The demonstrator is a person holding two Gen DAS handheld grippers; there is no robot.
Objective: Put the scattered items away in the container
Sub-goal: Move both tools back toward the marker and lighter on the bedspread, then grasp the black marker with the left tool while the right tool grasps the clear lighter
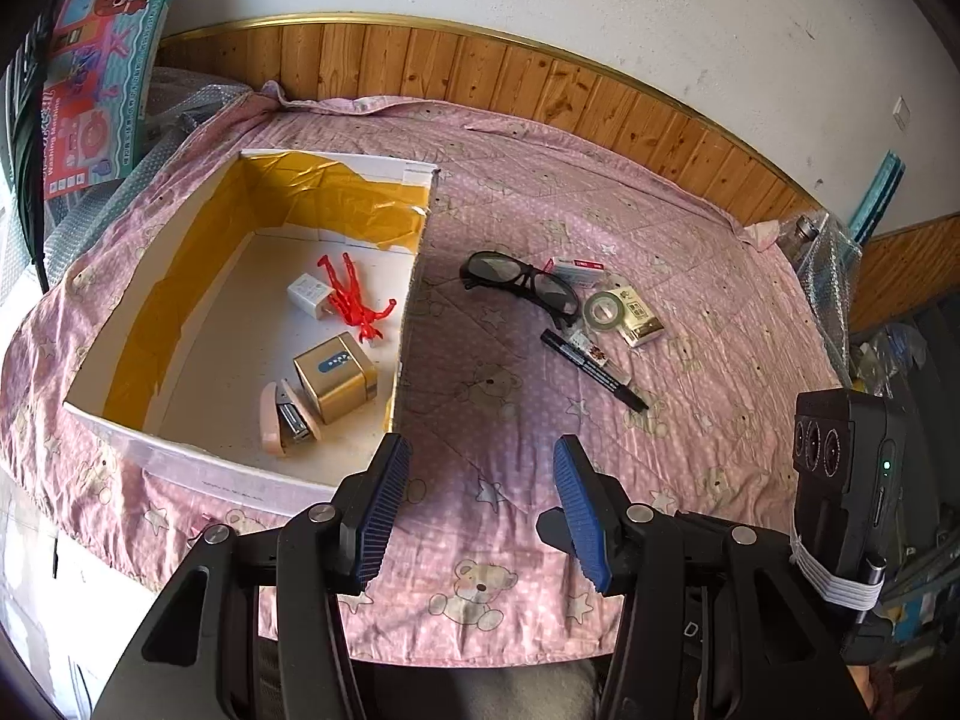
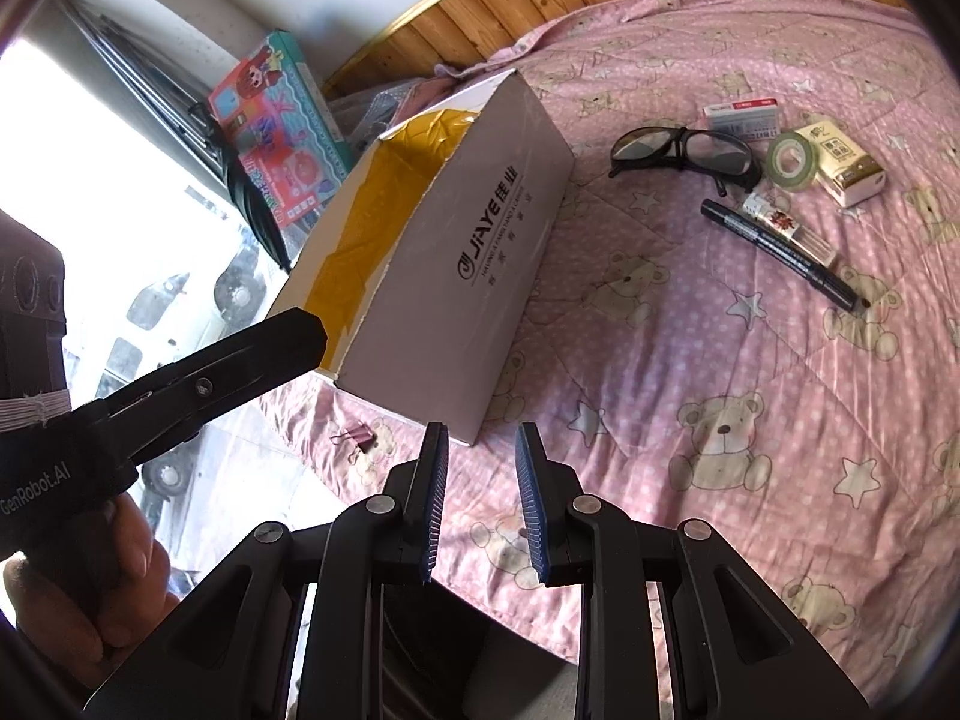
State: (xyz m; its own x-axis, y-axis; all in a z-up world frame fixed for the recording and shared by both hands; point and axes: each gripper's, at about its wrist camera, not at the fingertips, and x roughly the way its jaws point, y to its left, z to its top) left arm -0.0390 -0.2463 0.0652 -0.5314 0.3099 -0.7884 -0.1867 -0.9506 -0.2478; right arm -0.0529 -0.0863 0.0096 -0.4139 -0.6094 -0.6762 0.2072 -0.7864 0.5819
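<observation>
Left wrist: open white box (image 1: 198,462), torn yellow lining

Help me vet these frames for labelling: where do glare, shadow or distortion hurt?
Left wrist: fisheye bends the wood panelling; the box wall casts a shadow on the pink quilt; items stay sharp. Right wrist: window at left blown out; glasses lenses catch glare.

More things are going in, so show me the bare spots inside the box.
Inside the box, the floor is bare along the yellow-taped left wall and at the far end. The near right corner is crowded: stapler, gold cube, red figure and white charger.
</observation>
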